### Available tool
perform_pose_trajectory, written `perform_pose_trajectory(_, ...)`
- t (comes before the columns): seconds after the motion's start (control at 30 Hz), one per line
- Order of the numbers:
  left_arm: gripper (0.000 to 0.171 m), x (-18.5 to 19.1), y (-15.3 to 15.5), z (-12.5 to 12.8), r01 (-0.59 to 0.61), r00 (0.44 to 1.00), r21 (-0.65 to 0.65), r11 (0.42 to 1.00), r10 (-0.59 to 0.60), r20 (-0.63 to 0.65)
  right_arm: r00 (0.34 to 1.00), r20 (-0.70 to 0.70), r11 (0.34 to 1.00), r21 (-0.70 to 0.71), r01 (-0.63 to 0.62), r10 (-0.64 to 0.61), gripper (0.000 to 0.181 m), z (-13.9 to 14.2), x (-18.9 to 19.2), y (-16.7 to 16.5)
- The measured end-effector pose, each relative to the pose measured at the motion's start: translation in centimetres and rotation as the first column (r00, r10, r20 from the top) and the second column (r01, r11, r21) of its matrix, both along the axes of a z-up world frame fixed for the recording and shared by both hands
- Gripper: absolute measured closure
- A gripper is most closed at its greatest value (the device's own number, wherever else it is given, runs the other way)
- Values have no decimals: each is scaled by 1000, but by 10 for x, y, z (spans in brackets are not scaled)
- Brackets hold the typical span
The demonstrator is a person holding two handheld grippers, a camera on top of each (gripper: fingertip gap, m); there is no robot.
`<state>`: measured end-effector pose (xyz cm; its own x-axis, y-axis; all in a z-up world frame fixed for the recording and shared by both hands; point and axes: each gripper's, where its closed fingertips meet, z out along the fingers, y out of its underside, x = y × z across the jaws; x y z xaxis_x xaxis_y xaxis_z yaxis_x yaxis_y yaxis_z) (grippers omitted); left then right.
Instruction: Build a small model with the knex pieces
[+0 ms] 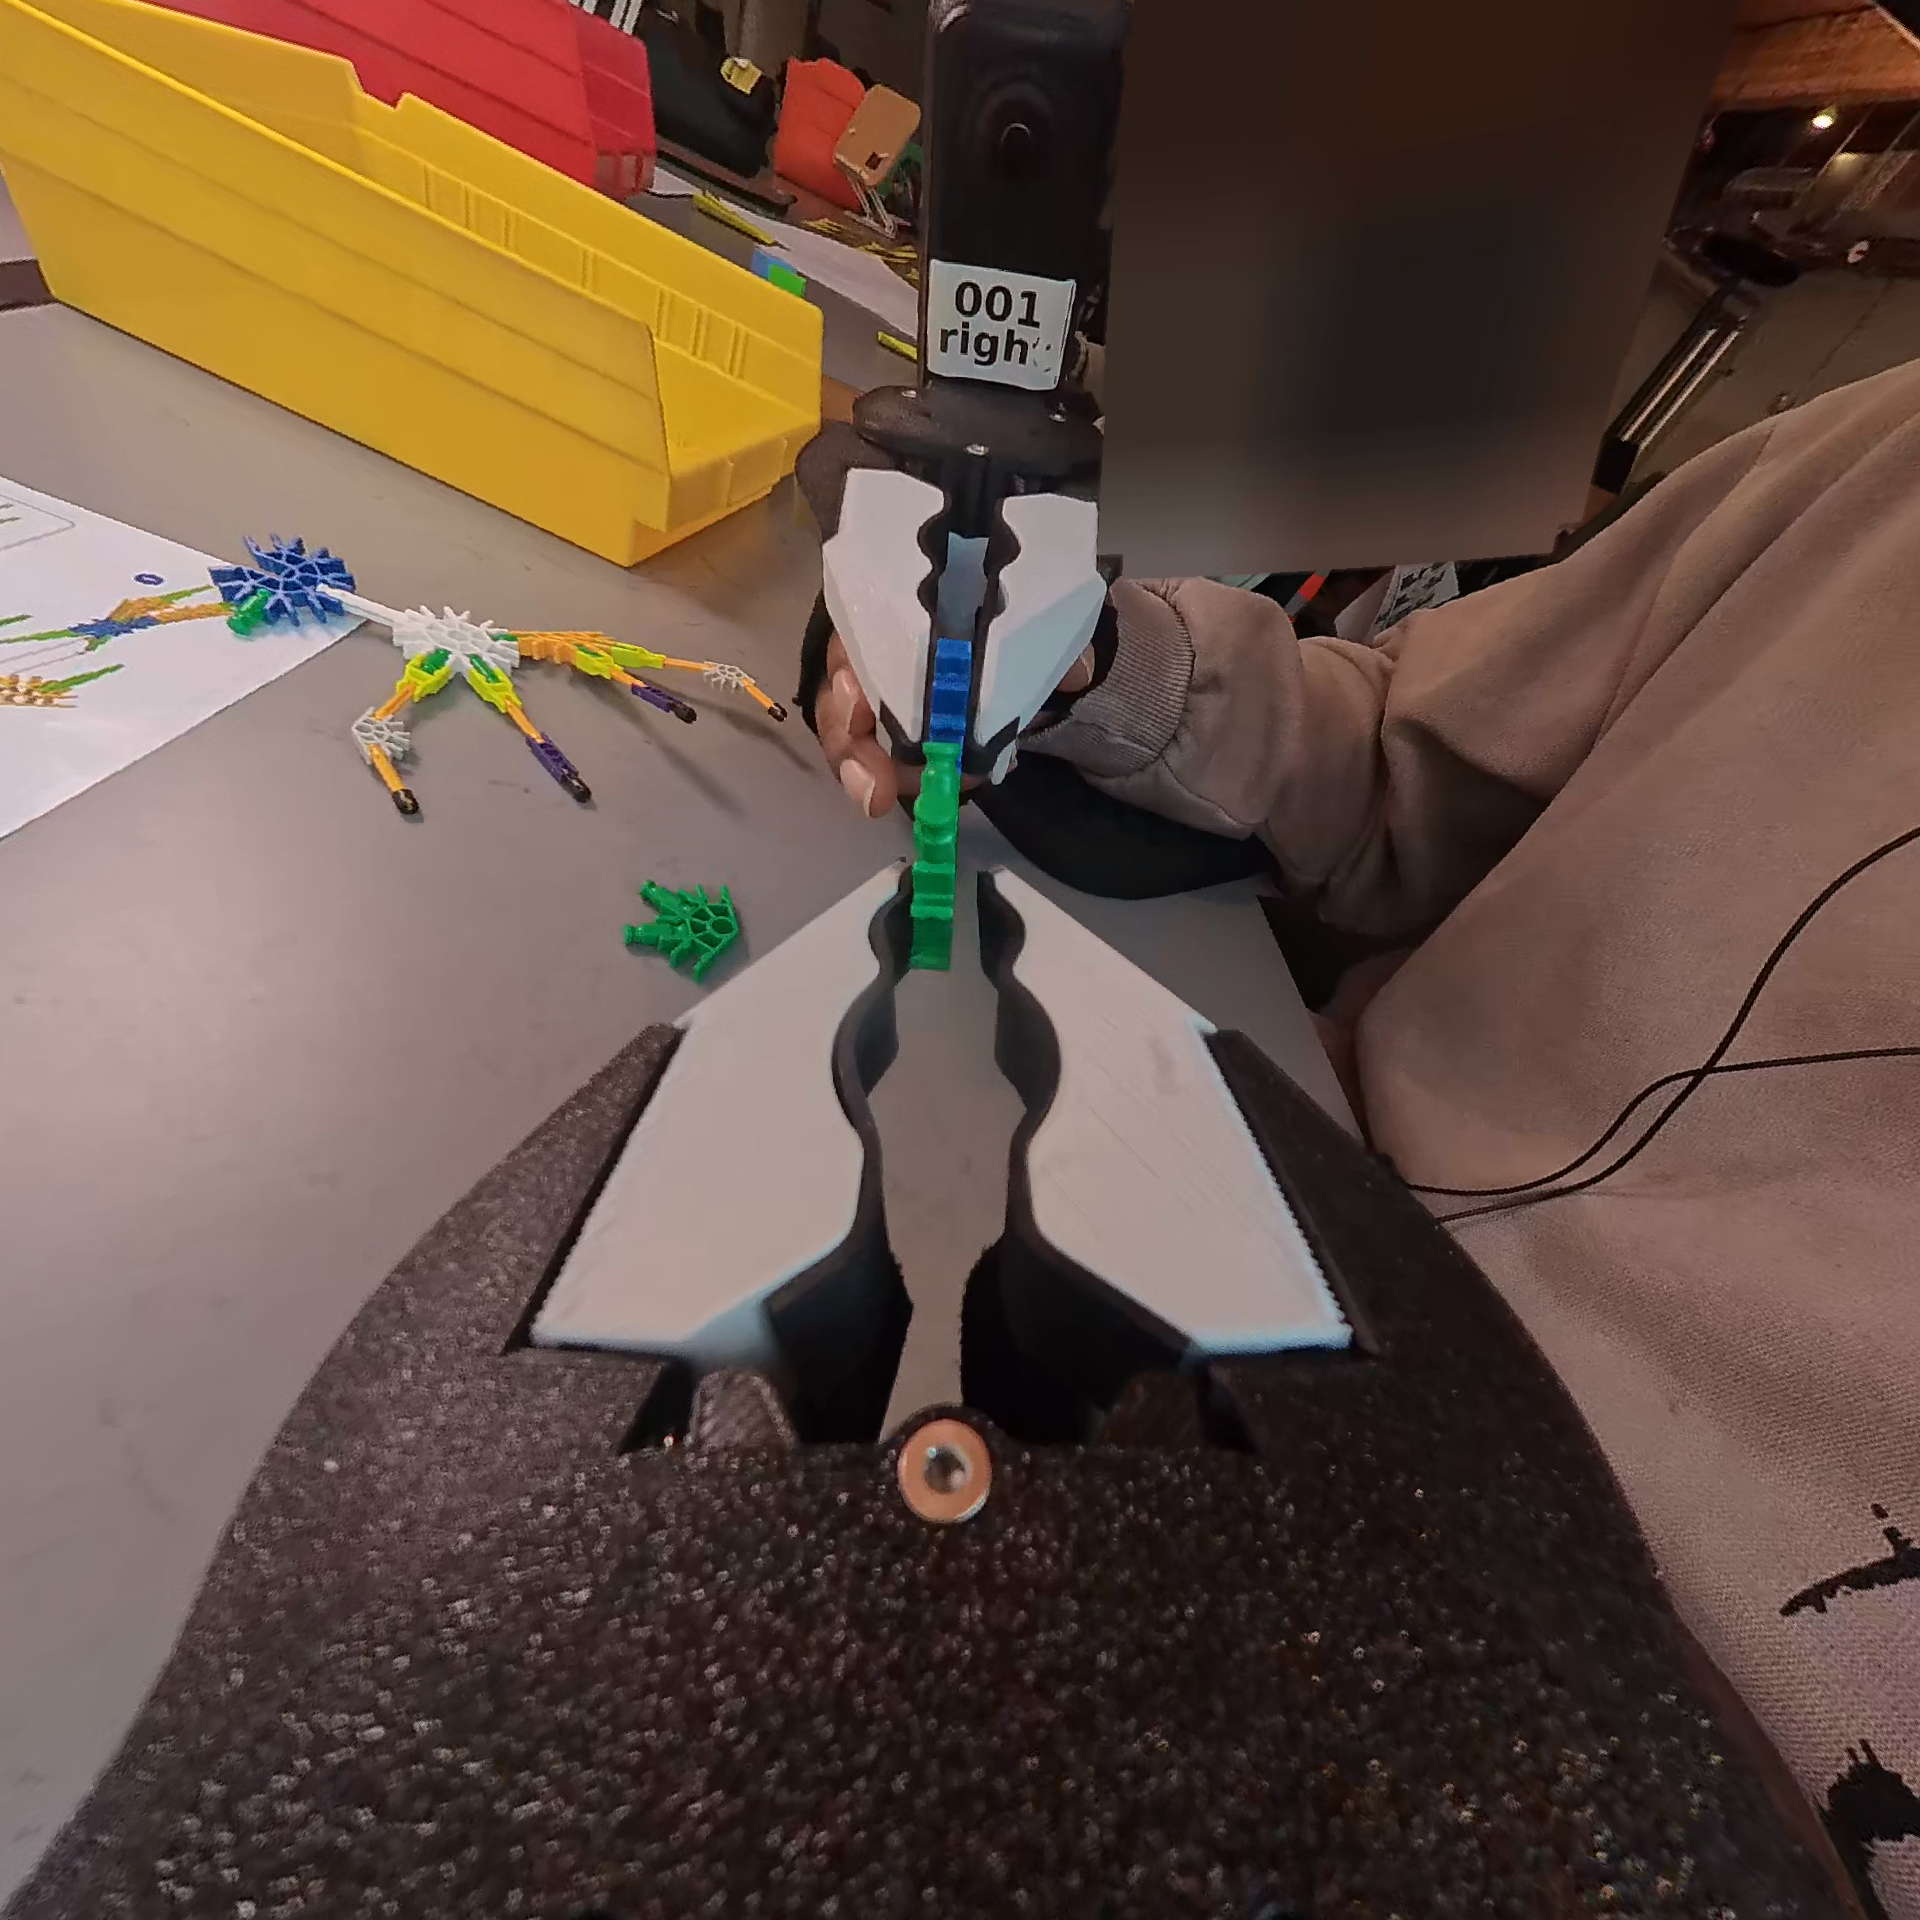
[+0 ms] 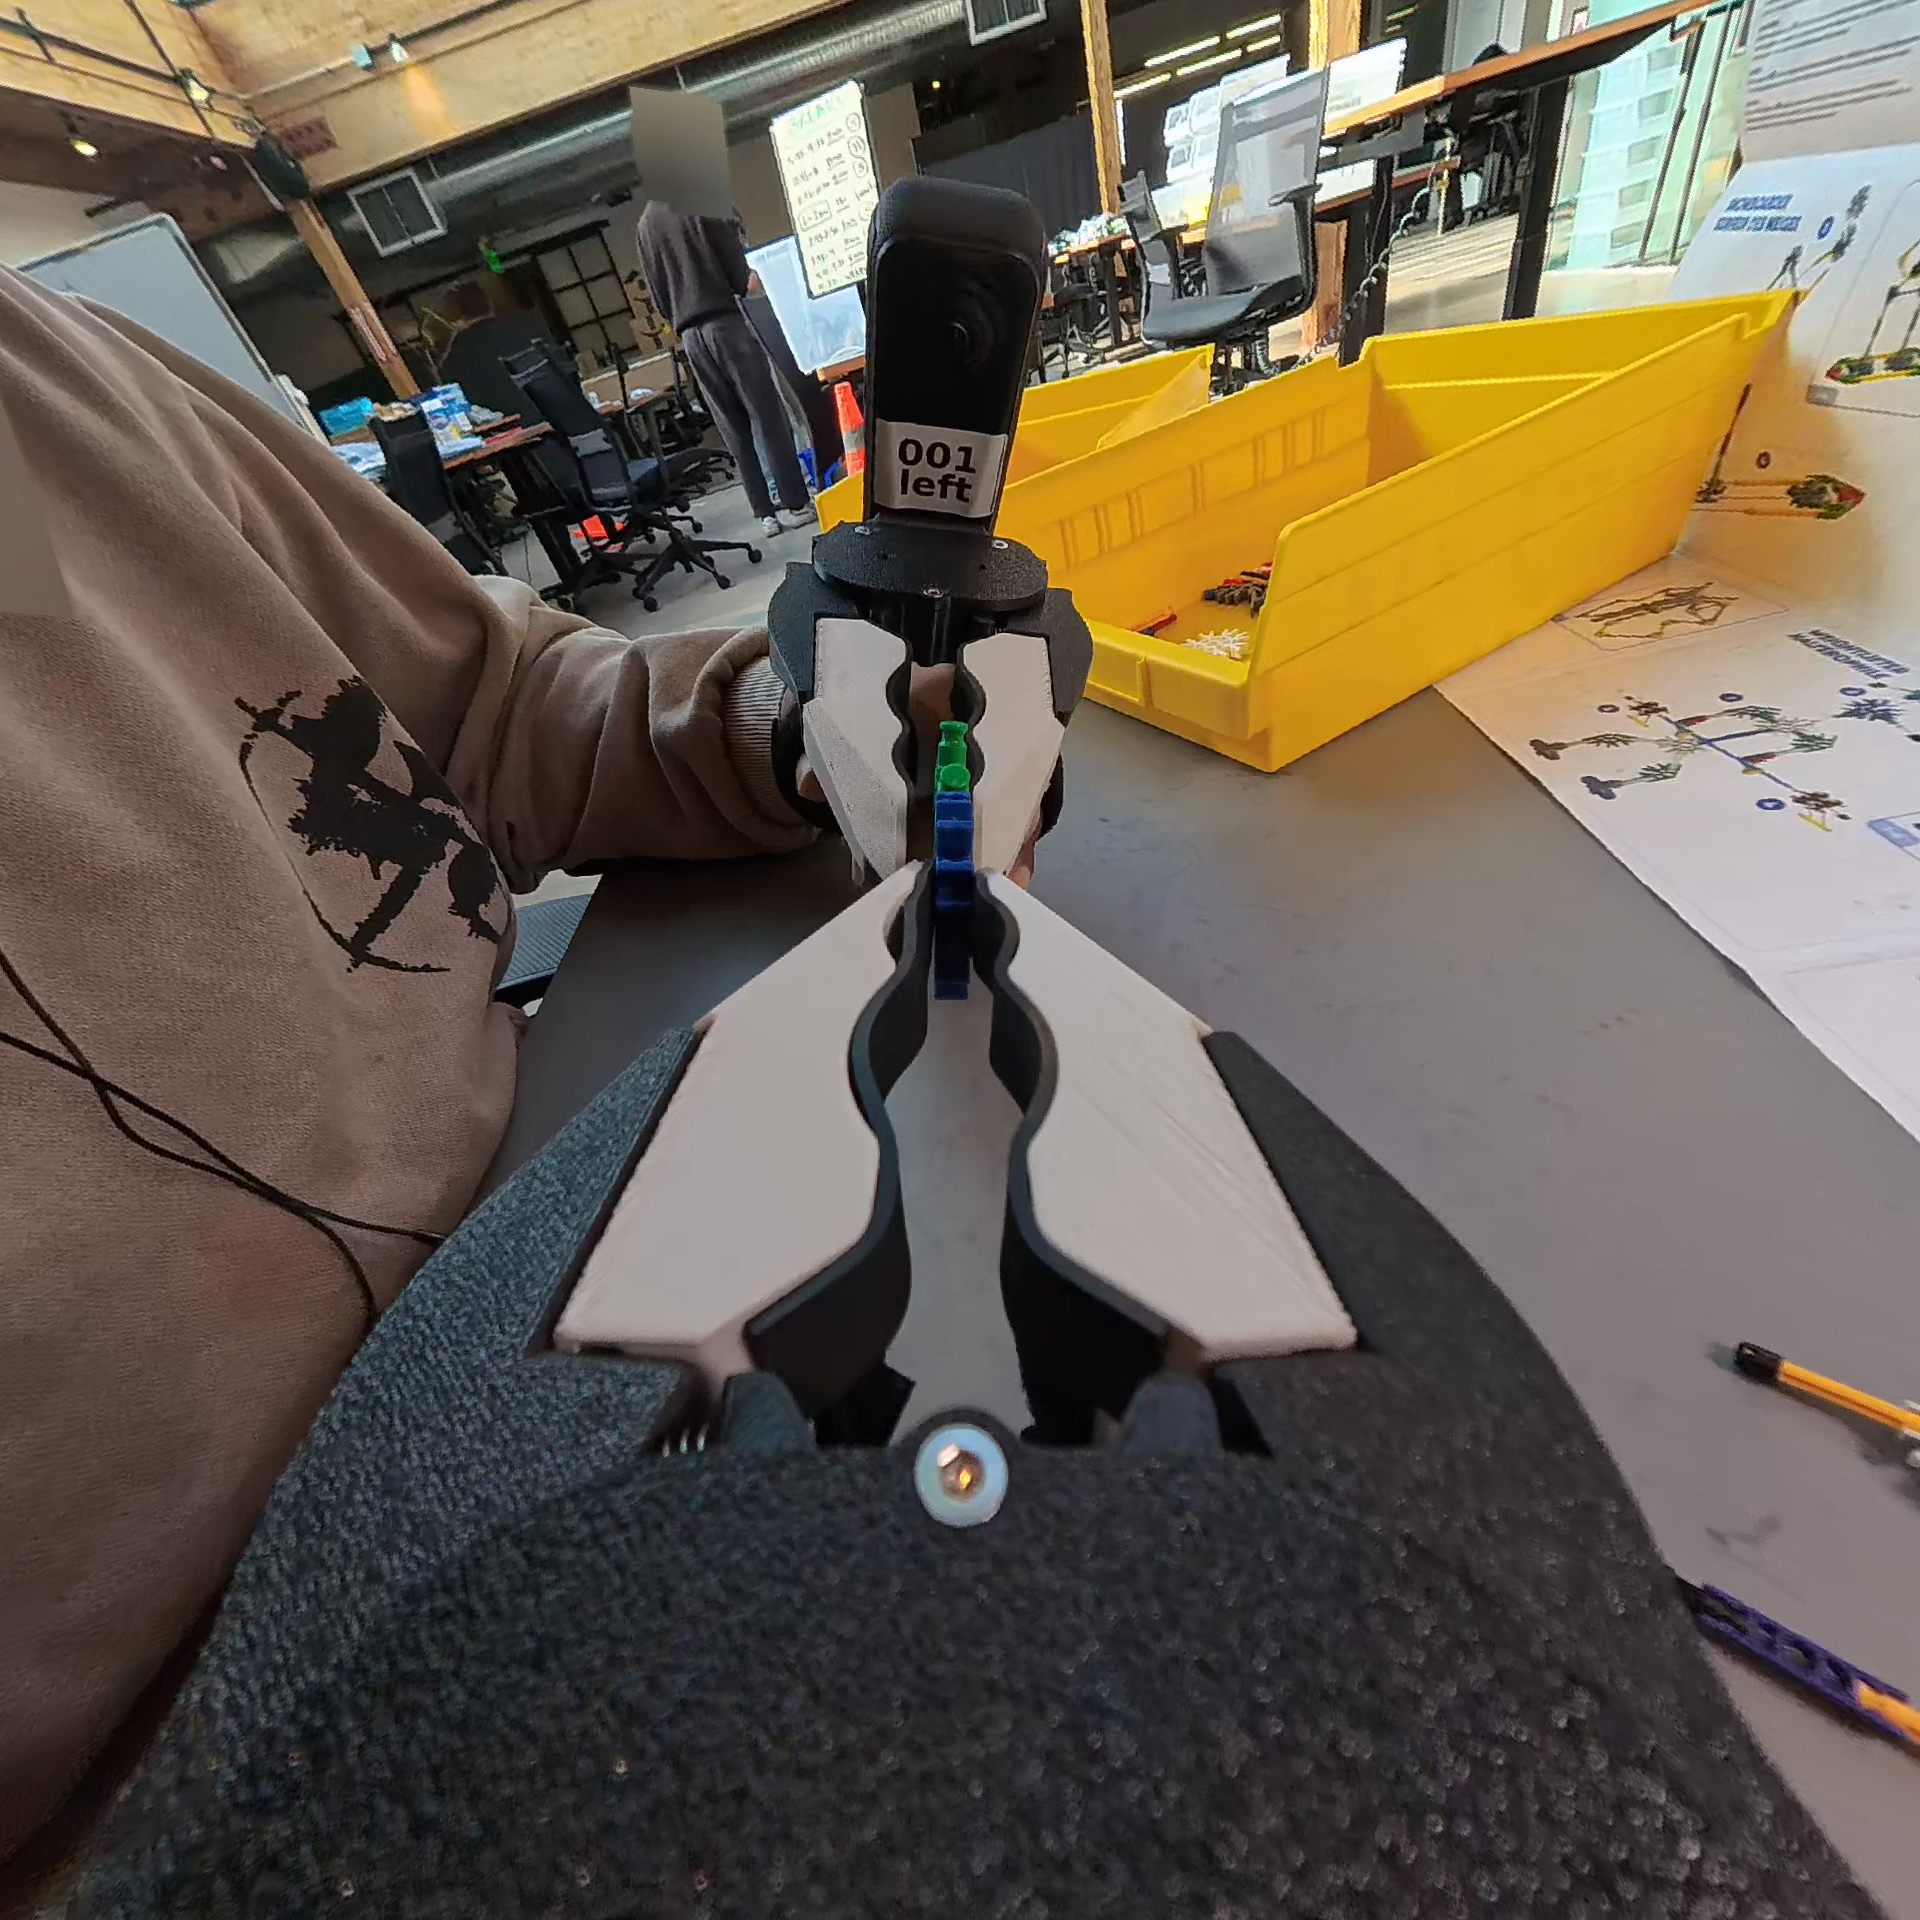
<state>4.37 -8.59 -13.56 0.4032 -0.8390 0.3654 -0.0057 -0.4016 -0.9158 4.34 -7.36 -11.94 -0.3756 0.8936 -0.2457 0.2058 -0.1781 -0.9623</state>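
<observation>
The two grippers face each other tip to tip above the grey table (image 1: 312, 1039). My left gripper (image 1: 948, 871) is shut on a green toy connector (image 1: 932, 894), held edge-on. My right gripper (image 1: 951, 761), held by a hand, is shut on a blue connector (image 1: 952, 696). The green and blue pieces meet end to end between the tips. In the right wrist view, my right gripper (image 2: 958, 873) holds the blue connector (image 2: 952, 925), and the left gripper (image 2: 948, 821) opposite holds the green one (image 2: 952, 753).
A loose green connector (image 1: 688, 925) lies left of the tips. A built rod-and-connector model (image 1: 457, 649) lies by a printed sheet (image 1: 94, 665). Yellow bins (image 1: 364, 270) stand behind. Orange (image 2: 1829, 1397) and purple (image 2: 1787, 1662) rods lie at the right. A person's beige sweatshirt (image 1: 1610, 935) is close. The tips of both grippers are at nearly the same place.
</observation>
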Motion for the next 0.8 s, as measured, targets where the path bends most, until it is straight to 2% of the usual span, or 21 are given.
perform_pose_trajectory(0.23, 167, 2, -2, -1, 22, 999, -62, 998, -20, 41, 999, 25, 1000, -17, -19, 20, 176, -4, -1, -5)
perform_pose_trajectory(0.3, 167, 2, 0, -4, 10, 999, -90, 996, -6, 48, 999, 40, 1000, 20, -7, 6, 176, -7, -1, -3)
perform_pose_trajectory(0.47, 166, -7, 21, -11, -154, 986, -129, 980, 160, 42, 988, 41, 978, 153, 142, -150, 177, -14, -10, 15)
perform_pose_trajectory(0.63, 164, -23, 46, -21, -401, 916, -109, 910, 399, -44, 930, 21, 879, 335, 339, -367, 176, -20, -23, 36)
perform_pose_trajectory(0.73, 165, -32, 57, -28, -507, 855, -32, 862, 498, -144, 887, 5, 806, 420, 418, -462, 178, -21, -30, 41)
perform_pose_trajectory(0.77, 167, -34, 60, -30, -531, 838, -21, 847, 521, -164, 873, 2, 778, 454, 434, -488, 177, -21, -33, 40)
perform_pose_trajectory(0.8, 167, -35, 64, -31, -546, 827, -19, 837, 535, -173, 856, -19, 721, 529, 447, -516, 177, -22, -35, 42)
